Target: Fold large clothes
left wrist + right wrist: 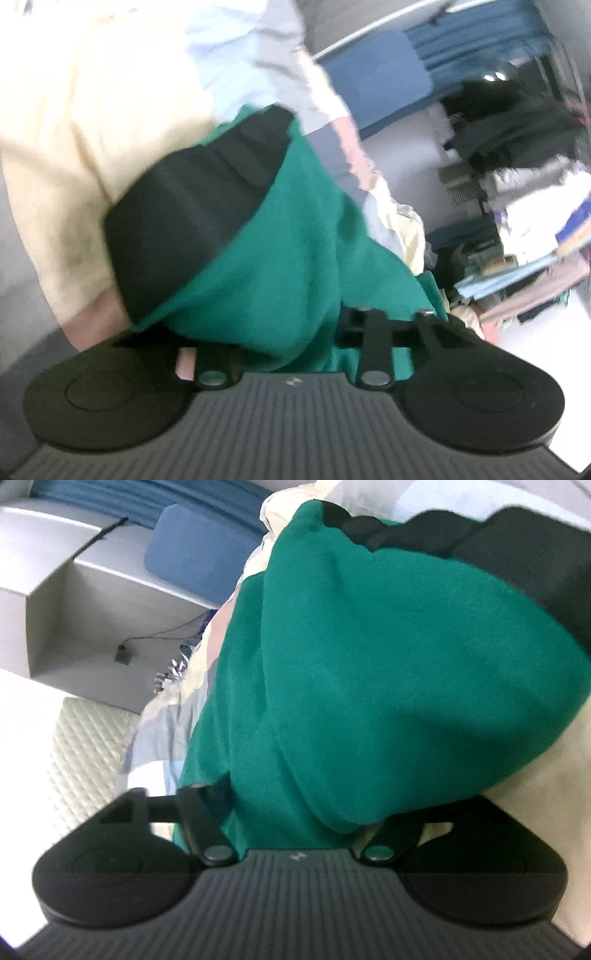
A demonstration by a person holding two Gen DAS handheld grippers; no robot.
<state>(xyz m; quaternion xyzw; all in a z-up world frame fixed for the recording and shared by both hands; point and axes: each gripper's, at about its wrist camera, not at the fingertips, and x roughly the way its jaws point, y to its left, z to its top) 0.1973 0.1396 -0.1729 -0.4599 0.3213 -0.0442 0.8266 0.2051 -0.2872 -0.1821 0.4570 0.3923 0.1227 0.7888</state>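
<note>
The green garment [295,236] bunches between both grippers, lifted off the patchwork bedding [162,723], apparently to spread it for folding. Its black band [192,206] hangs uppermost. Cloth buries the fingertips of the left gripper [295,343] and right gripper [295,812]; neither grip can be confirmed. Garment type is unclear.

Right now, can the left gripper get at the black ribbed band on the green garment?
Probably yes. The green garment drapes over the left gripper, hiding its fingertips, and the black ribbed band lies just ahead up the same cloth with nothing across it. Only bunched fabric may hinder it.
</note>
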